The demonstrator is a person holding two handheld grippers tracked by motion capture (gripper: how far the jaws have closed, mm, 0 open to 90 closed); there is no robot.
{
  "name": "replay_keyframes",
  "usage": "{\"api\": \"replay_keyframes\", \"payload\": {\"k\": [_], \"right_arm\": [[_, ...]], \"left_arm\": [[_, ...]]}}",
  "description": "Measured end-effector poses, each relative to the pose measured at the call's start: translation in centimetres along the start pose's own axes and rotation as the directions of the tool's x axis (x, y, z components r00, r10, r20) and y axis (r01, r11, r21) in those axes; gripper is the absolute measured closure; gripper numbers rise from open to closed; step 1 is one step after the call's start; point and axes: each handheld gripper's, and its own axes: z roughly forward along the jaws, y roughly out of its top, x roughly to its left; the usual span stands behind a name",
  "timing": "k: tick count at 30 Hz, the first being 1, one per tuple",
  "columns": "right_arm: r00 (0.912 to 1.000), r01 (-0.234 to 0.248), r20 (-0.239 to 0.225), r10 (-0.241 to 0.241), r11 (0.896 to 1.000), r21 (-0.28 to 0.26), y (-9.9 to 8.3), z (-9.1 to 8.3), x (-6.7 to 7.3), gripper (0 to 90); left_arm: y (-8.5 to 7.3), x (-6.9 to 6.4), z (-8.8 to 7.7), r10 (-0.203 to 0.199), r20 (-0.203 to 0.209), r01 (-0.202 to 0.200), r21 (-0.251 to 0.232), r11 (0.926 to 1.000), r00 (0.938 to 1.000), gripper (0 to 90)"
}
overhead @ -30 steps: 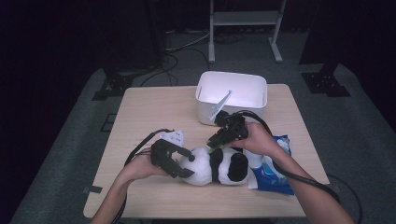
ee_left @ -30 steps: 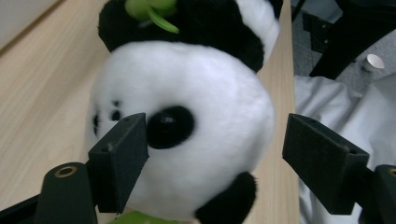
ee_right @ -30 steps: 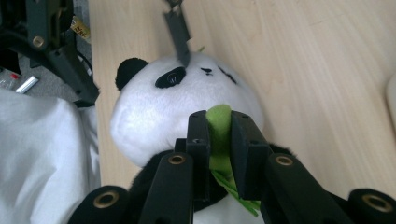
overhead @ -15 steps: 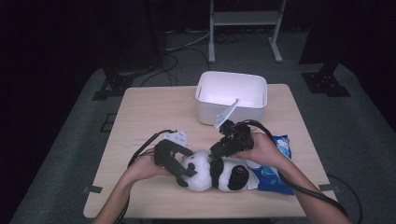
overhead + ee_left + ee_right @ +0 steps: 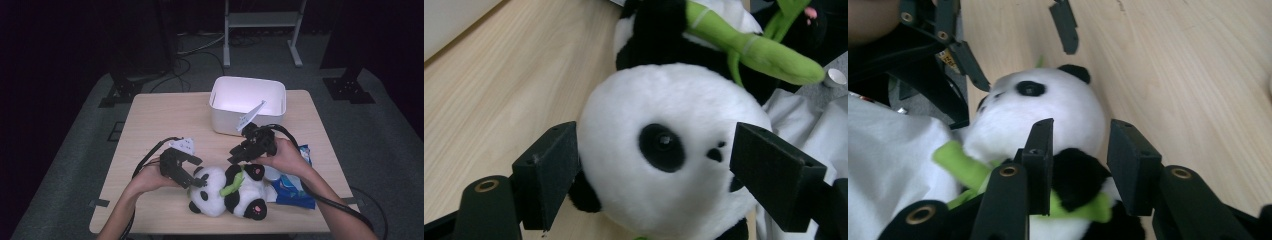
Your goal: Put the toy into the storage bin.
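A black and white plush panda (image 5: 225,195) lies on the wooden table (image 5: 165,120) with a green bamboo stalk (image 5: 231,187) across its chest. My left gripper (image 5: 196,181) is shut on its head (image 5: 664,145), one pad at each cheek. My right gripper (image 5: 236,156) hovers just above the panda's body. Its jaws have just been opening and now stand open; the panda's black shoulder (image 5: 1078,175) shows through the gap with neither pad touching it. In the right gripper view (image 5: 1080,130) the left gripper's fingers (image 5: 970,65) show beyond the head.
A white bin (image 5: 222,122) stands at the table's far side, just behind my right hand. A blue and white packet (image 5: 295,192) lies to the right of the panda, partly under the right wrist. Cables trail from both grippers. A metal stand (image 5: 260,20) is beyond the table.
The right gripper's jaws have spread apart and let go of the panda's body. The body has settled a little toward the near edge. The left gripper stays at the head.
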Motion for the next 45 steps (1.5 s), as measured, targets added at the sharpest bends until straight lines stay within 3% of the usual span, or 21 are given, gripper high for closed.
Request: {"api": "replay_keyframes", "payload": {"k": [17,32,45], "right_arm": [[0.9945,-0.069,0.075,0.073,0.996,-0.056,-0.7,-0.9,-4.1,53.9],[0.9931,-0.074,0.087,0.079,0.996,-0.050,-0.2,-0.7,-4.9,52.4],[0.9902,-0.070,0.117,0.075,0.997,-0.044,0.9,-1.2,-6.6,52.4]], "left_arm": [[-1.9,1.0,-2.9,-0.049,-0.053,0.046,-0.055,0.9974,0.9974,15.6],[-3.0,1.4,-4.9,-0.075,-0.099,0.067,-0.084,0.9942,0.9923,10.8],[-3.5,1.7,-5.3,-0.089,-0.118,0.079,-0.080,0.9936,0.9890,10.8]]}}
